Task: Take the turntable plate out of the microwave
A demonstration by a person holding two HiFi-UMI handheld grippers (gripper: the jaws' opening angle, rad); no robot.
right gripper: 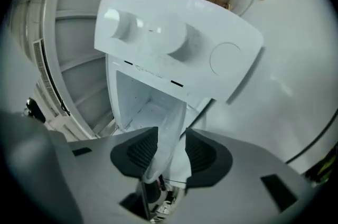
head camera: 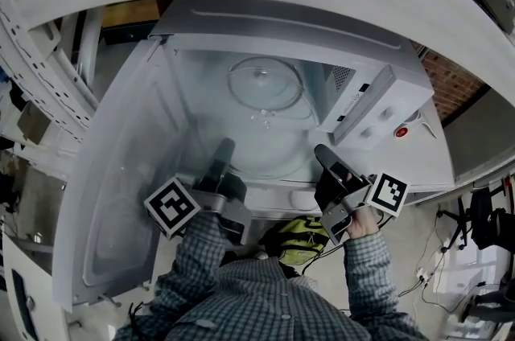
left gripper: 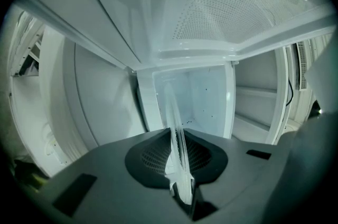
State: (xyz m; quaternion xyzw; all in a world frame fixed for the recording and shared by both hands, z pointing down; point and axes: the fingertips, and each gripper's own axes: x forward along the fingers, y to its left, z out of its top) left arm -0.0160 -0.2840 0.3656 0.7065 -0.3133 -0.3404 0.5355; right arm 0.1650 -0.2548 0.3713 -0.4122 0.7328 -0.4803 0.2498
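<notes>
The clear glass turntable plate (left gripper: pixel 176 128), seen edge-on, is clamped between the narrow jaws of the left gripper (head camera: pixel 224 150). It is flanked, unpressed, by the wide-set jaws of the right gripper (head camera: pixel 323 154).

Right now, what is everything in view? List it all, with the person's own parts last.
microwave: one, white, centre, cavity facing the person
door: one, white, swung open at left
control panel: one, white, two knobs, right of cavity
turntable plate: one, clear glass, in the cavity
red-tipped white item: one, right of the panel; kind unclear
yellow-green item: one, below the microwave front
brick wall: red-brown, right background
left tool: one, dark grey, clamped on the plate's rim
right tool: one, dark grey, jaws apart around the rim
sleeves: two, grey plaid, bottom
</notes>
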